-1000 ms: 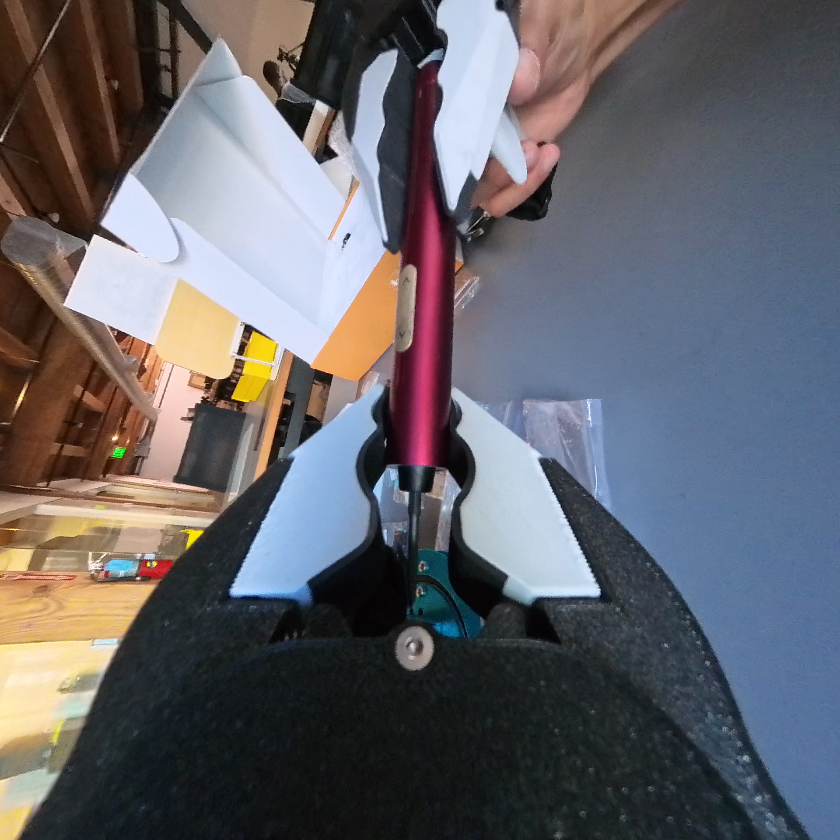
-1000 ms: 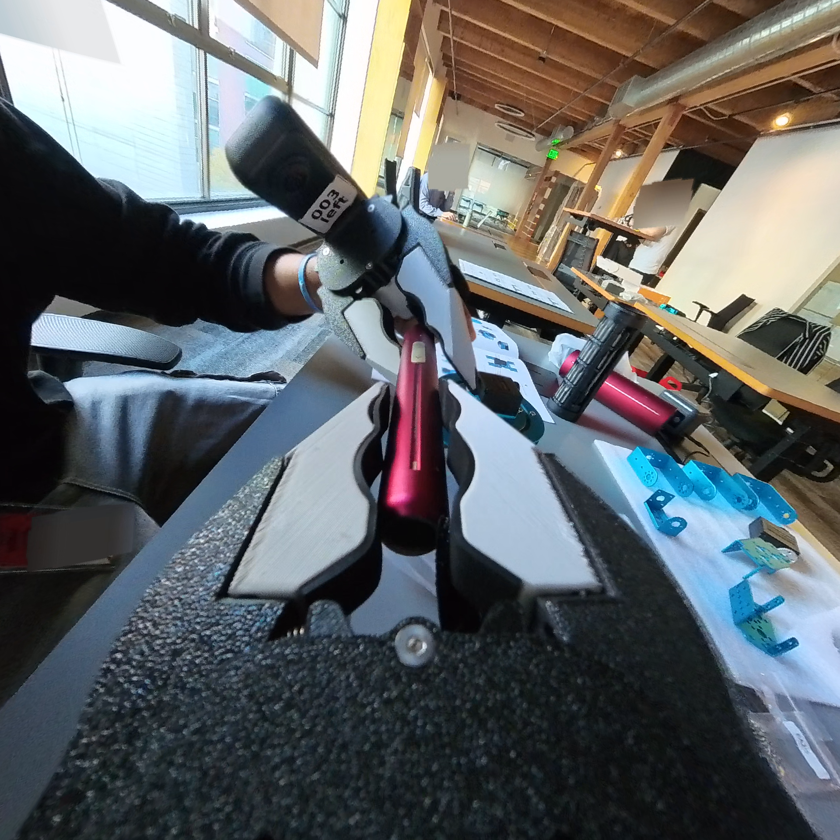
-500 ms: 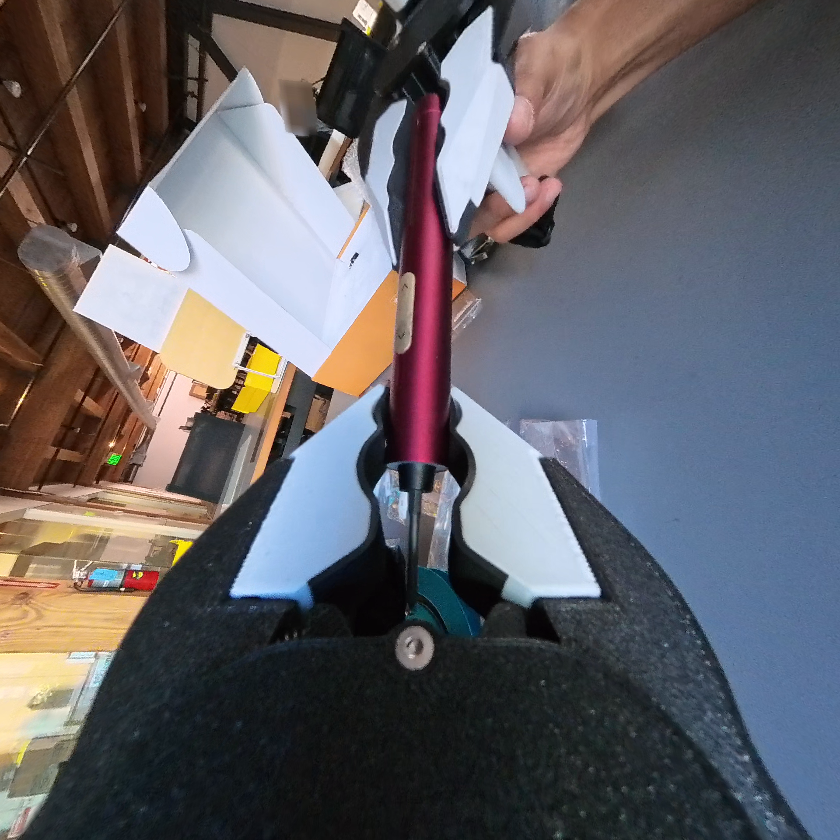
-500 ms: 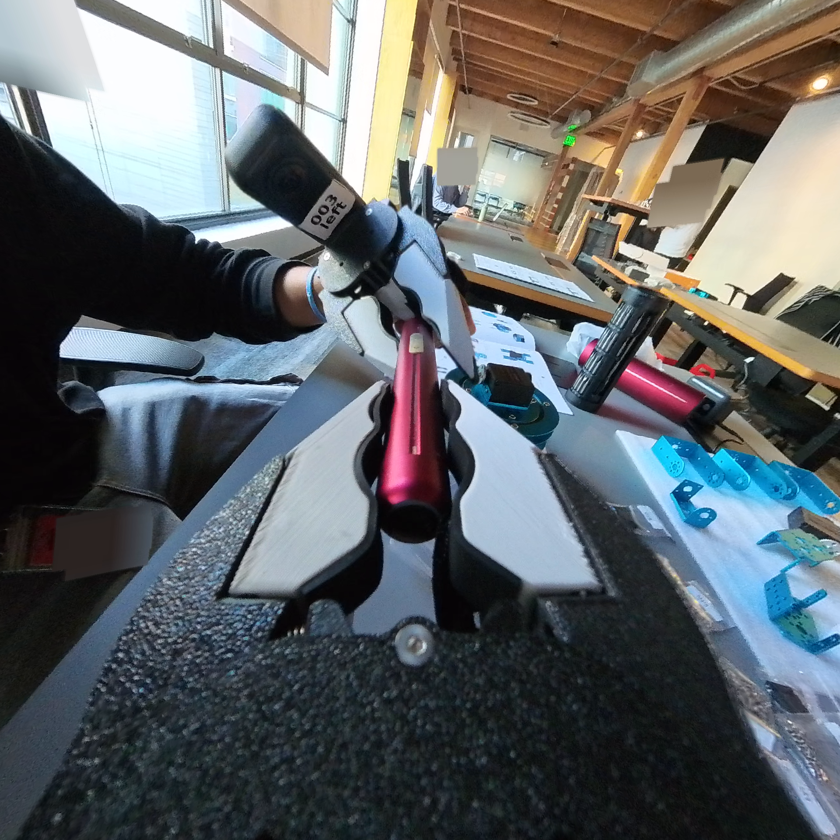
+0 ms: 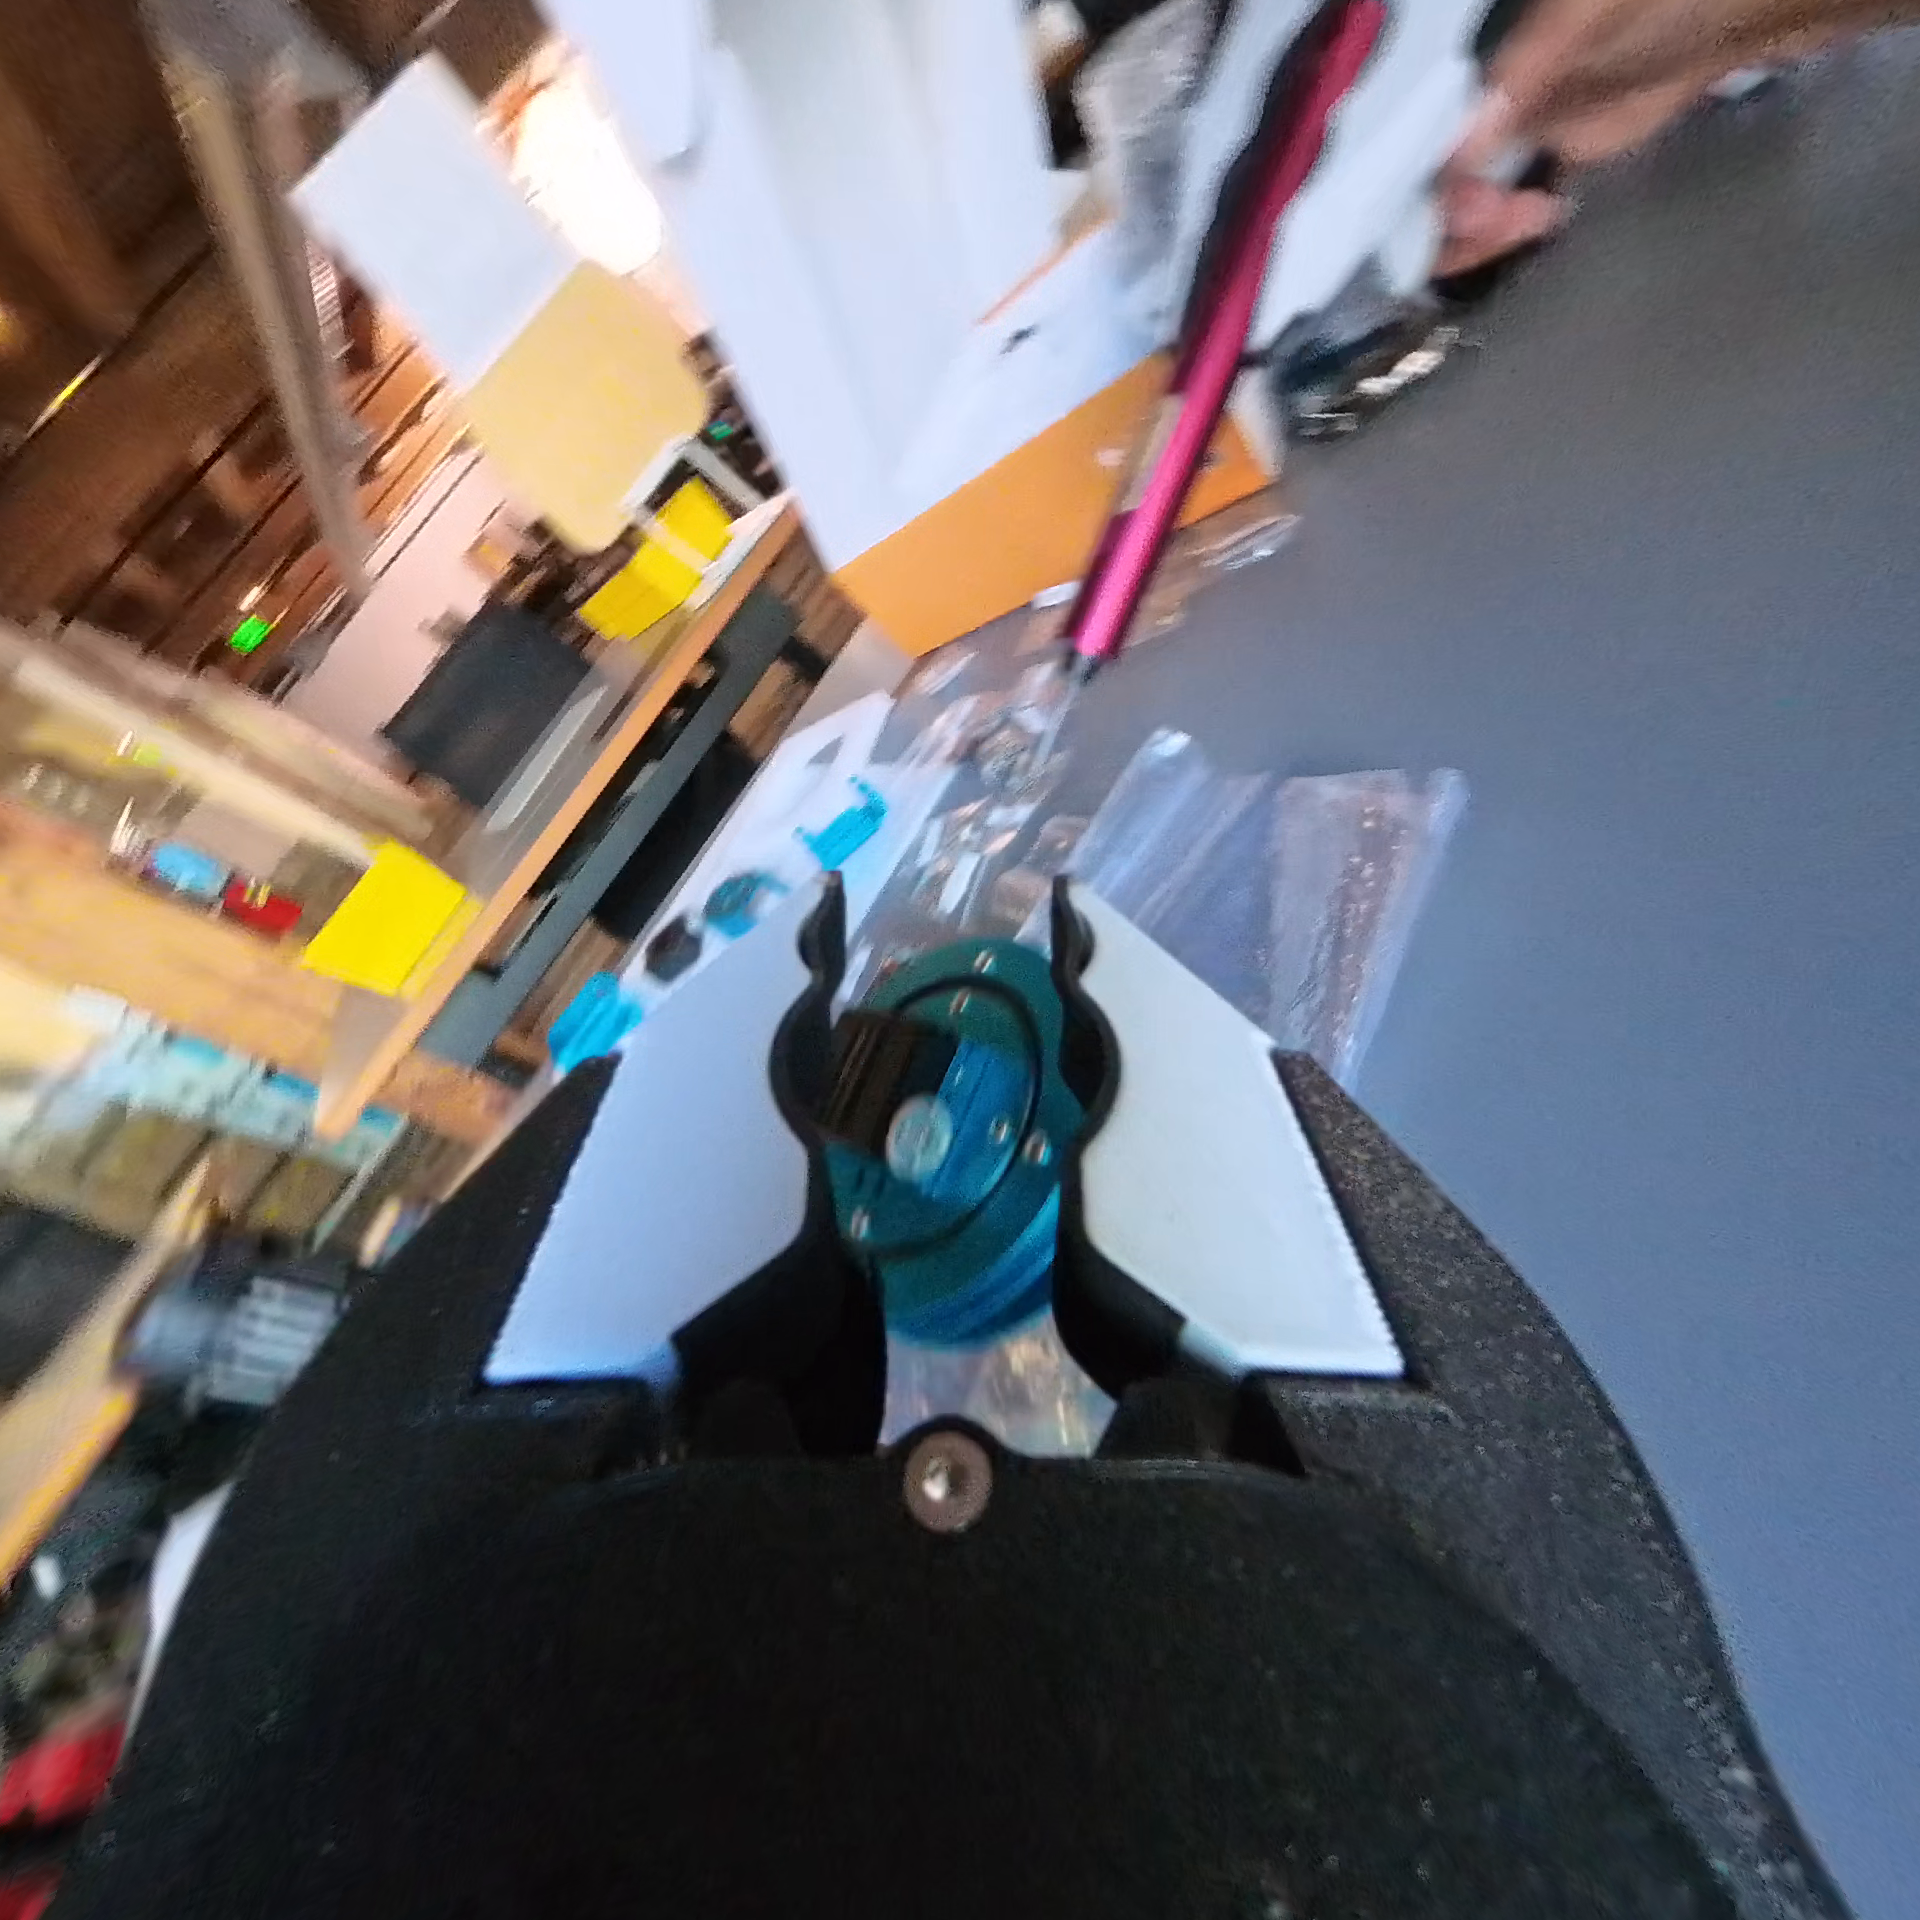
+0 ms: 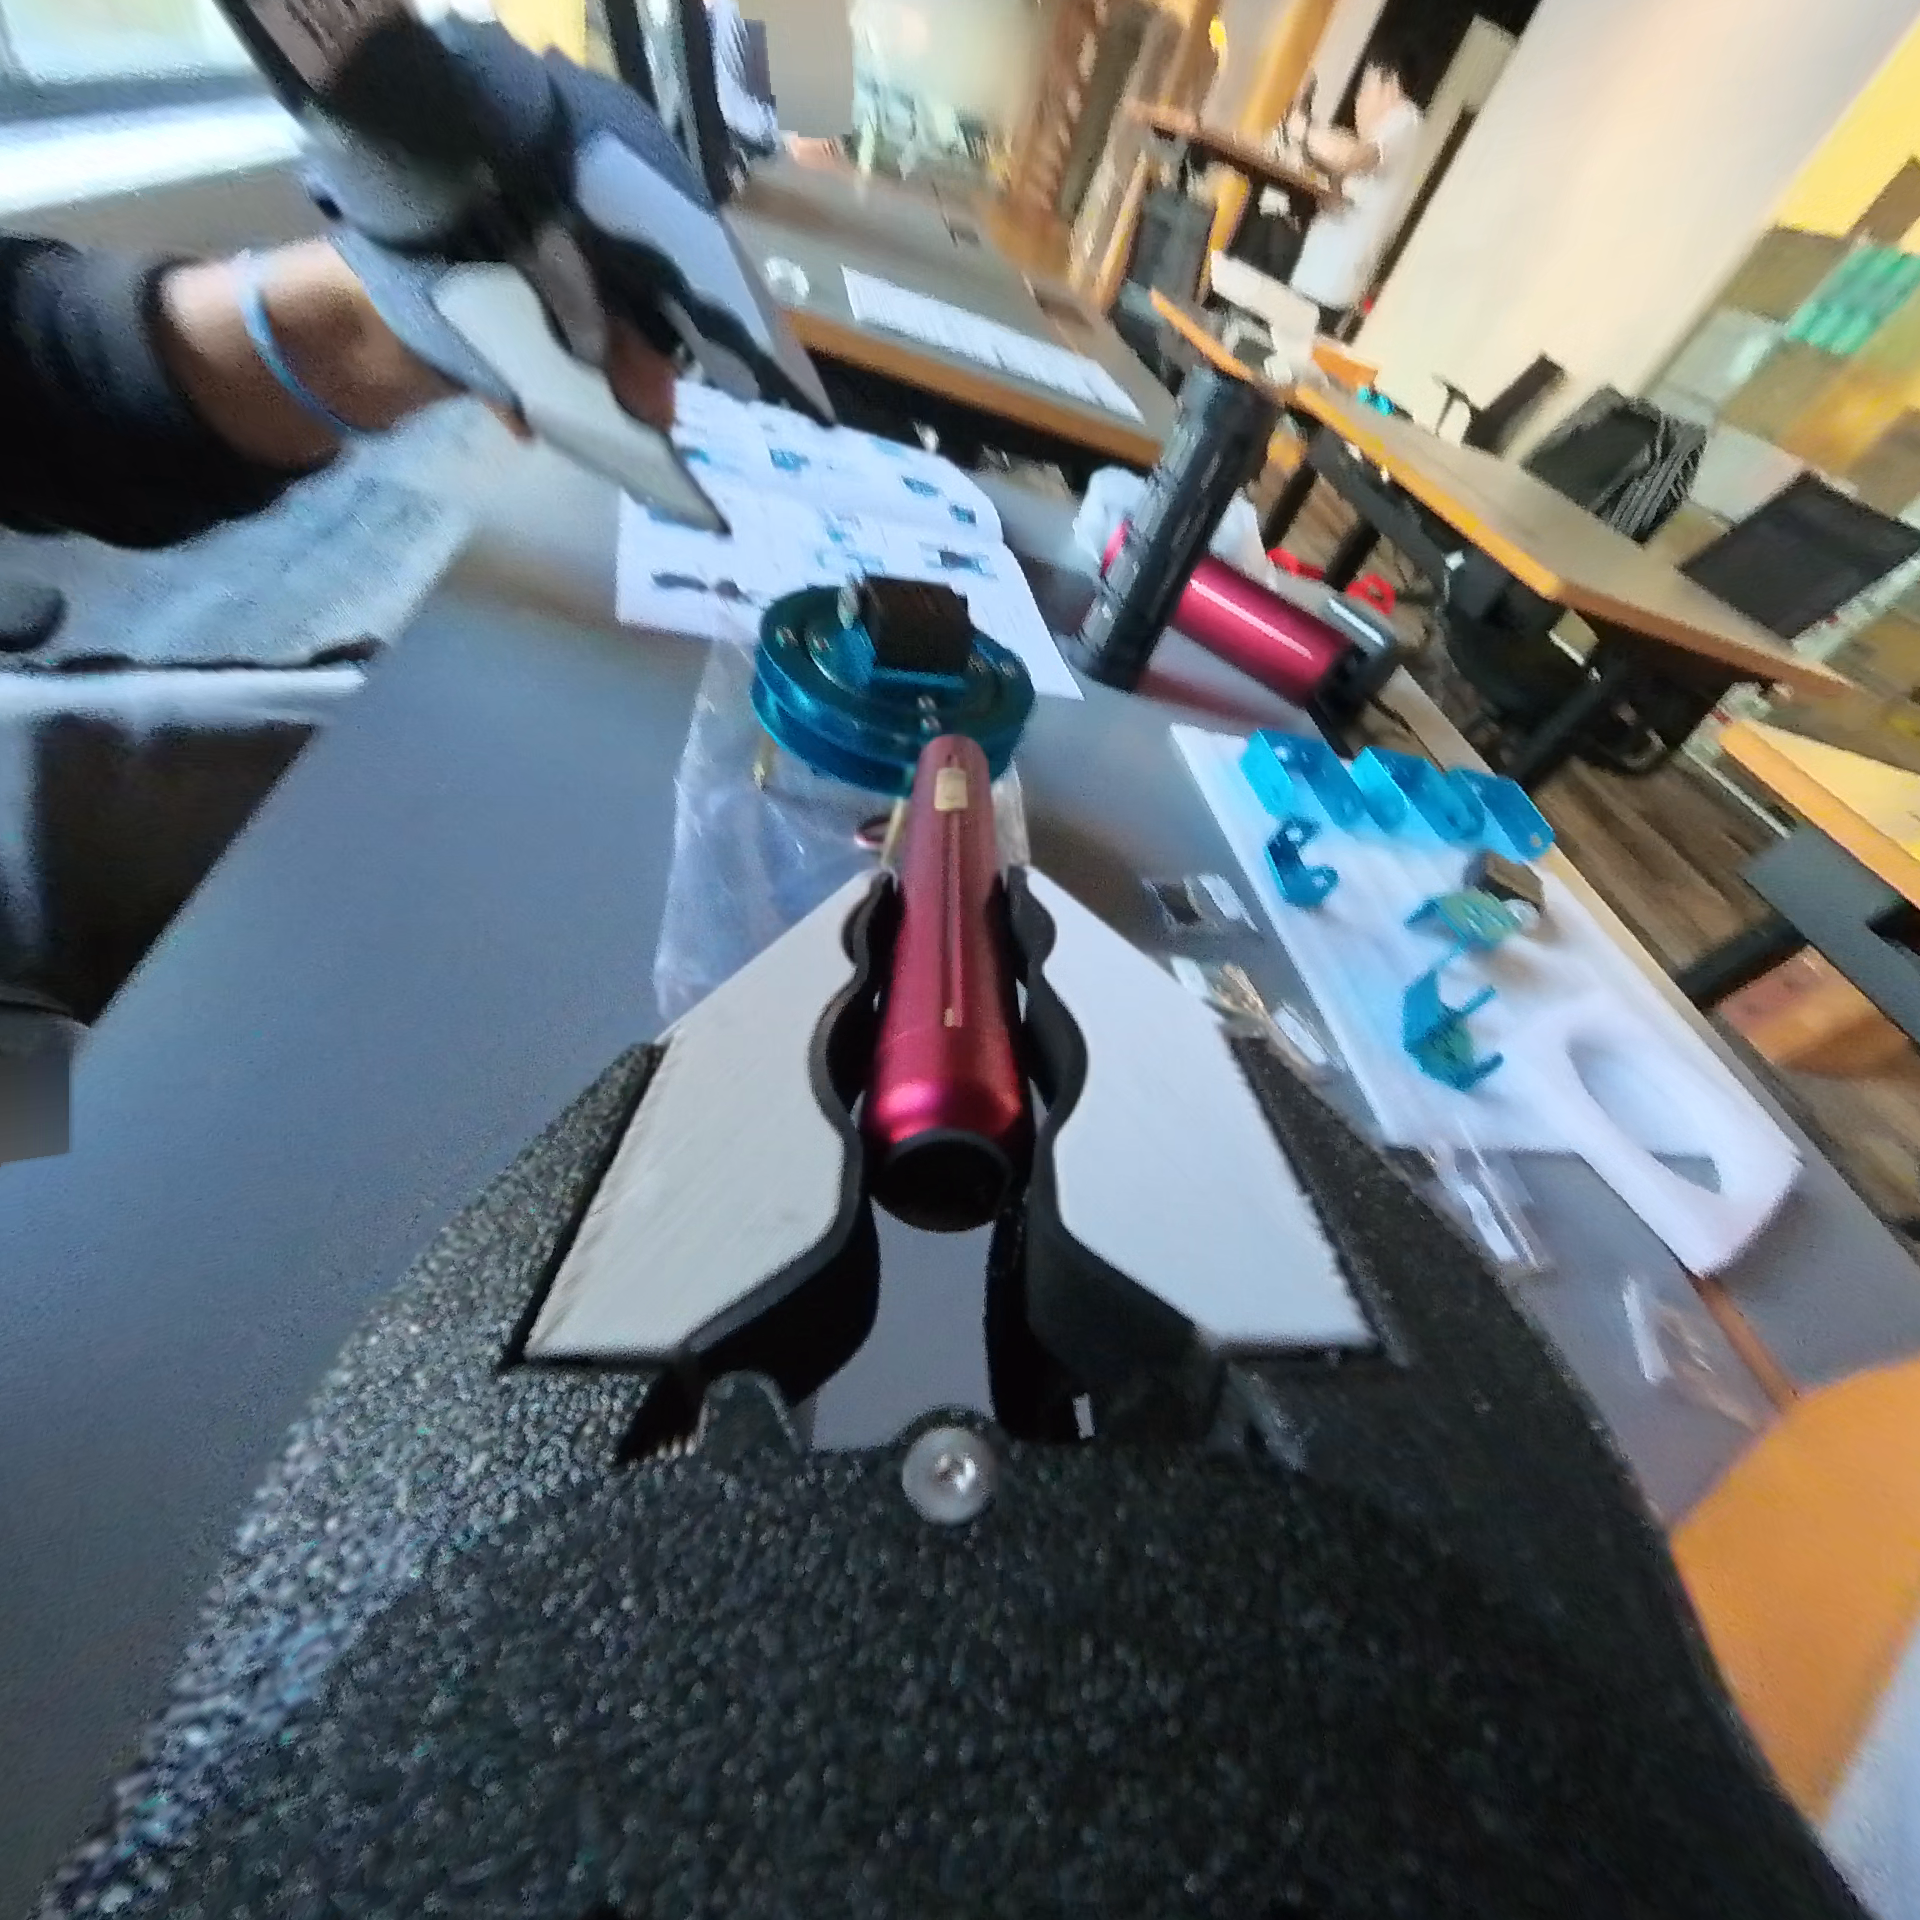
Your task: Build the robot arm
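My right gripper is shut on a dark red pen-shaped screwdriver, its tip pointing down toward a blue round disc with a black block on top that lies on a clear plastic bag on the grey table. My left gripper is open and empty; the blue disc shows through the gap between its fingers, beneath it. In the right wrist view the left gripper hangs above and left of the disc. The screwdriver shows far off in the left wrist view. Both views are blurred.
Several blue metal brackets lie on a white foam sheet at the right. A red and black cylinder and a printed sheet lie behind the disc. Plastic bags and an orange and white box sit nearby. My right fingertips sit around 15 cm from my left ones.
My left gripper has let go of the screwdriver, opened and pulled away from it. My right gripper keeps the screwdriver and has tipped down toward the blue disc.
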Action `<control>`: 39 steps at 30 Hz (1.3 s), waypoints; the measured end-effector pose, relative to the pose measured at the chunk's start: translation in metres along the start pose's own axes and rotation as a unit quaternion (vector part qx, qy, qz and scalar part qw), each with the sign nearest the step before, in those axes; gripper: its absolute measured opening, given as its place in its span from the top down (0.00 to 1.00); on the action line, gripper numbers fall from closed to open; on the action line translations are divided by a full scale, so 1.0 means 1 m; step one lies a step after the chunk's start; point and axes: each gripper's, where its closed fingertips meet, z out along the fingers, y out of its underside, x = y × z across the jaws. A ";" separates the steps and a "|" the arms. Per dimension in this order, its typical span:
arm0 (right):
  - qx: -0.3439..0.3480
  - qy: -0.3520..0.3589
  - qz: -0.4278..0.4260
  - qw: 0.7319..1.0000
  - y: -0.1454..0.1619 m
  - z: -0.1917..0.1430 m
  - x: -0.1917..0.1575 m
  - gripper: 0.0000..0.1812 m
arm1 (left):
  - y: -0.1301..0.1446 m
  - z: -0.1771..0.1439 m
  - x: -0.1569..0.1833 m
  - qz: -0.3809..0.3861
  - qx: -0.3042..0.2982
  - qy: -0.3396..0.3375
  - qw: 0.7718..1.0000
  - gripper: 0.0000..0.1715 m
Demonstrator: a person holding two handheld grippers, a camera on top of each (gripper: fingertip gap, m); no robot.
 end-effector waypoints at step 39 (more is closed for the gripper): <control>0.022 -0.017 0.021 0.999 0.006 0.054 -0.039 0.89 | 0.045 -0.031 0.029 -0.134 0.056 -0.083 0.986 0.82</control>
